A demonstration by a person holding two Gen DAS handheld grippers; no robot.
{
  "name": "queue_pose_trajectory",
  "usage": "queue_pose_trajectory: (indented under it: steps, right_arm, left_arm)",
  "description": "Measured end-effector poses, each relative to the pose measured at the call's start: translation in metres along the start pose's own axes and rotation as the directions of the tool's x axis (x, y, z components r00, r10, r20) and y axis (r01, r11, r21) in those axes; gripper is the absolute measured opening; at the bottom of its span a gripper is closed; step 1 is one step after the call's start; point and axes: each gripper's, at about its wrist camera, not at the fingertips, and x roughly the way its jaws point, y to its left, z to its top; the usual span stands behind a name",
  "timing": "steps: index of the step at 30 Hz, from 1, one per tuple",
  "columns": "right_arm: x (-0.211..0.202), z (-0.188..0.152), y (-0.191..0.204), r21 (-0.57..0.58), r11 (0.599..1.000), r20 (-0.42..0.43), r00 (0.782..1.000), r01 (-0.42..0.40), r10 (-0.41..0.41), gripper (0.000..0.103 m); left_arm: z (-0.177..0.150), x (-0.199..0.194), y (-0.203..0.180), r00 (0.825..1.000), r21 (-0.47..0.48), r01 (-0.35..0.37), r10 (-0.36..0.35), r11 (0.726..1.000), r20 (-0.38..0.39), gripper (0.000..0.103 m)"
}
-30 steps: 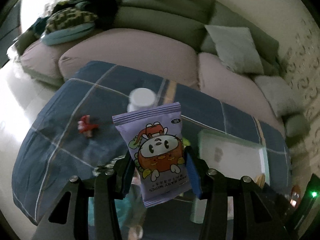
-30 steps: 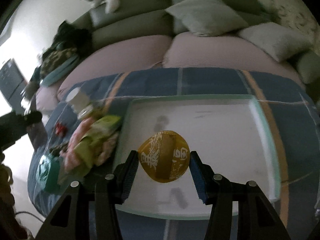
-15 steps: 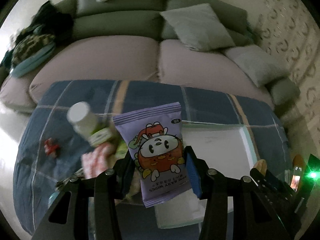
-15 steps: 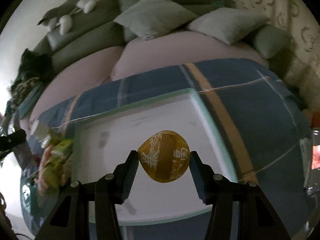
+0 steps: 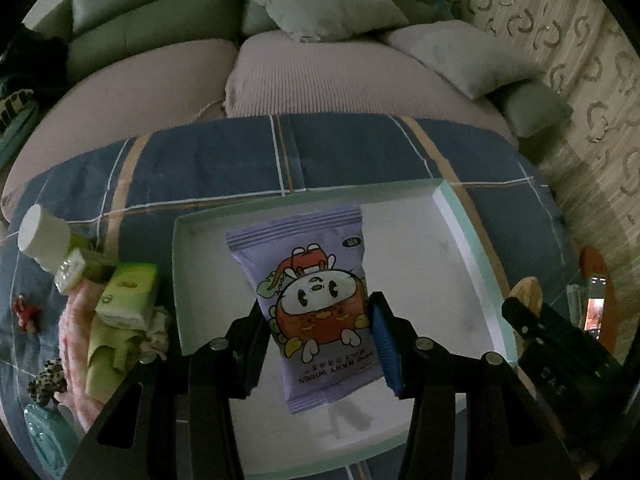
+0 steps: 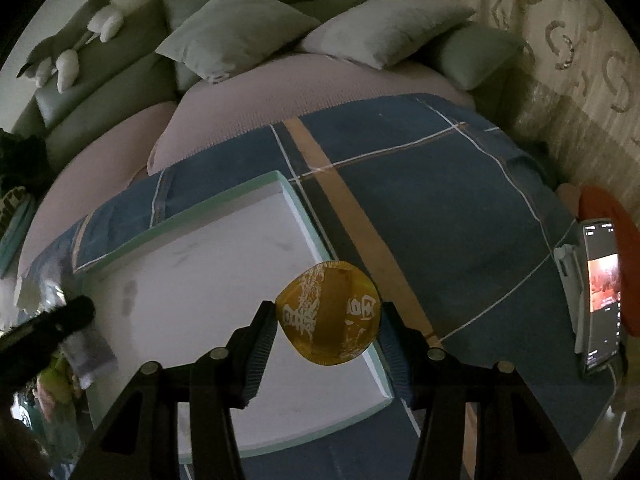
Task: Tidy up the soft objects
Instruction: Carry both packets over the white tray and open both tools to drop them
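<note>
Left gripper [image 5: 320,344]: clamps the purple baby wipes pack [image 5: 314,302] above the white tray [image 5: 460,248].
Right gripper [image 6: 326,336]: grips a yellow pouch [image 6: 328,314] over the tray's 3 o'clock rim.

Both wrist views are dim and grey-green, and straight lines are bowed by the fisheye towards black corners. A soft shadow is cast on the white tray [image 5: 448,264]. Glow is given off by a phone screen [image 6: 604,276] at right; left edges are smeared.
</note>
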Motion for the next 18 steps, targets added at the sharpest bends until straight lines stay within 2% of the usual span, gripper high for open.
queue_pose_trajectory:
  steps: [18]
  right_arm:
    - [0.015,-0.003,0.001,0.001,0.999,-0.039,0.998,-0.05,0.05,0.056]
  left_arm:
    - [-0.002,0.012,0.021,0.998,-0.055,-0.059,0.058,0.997,-0.017,0.05]
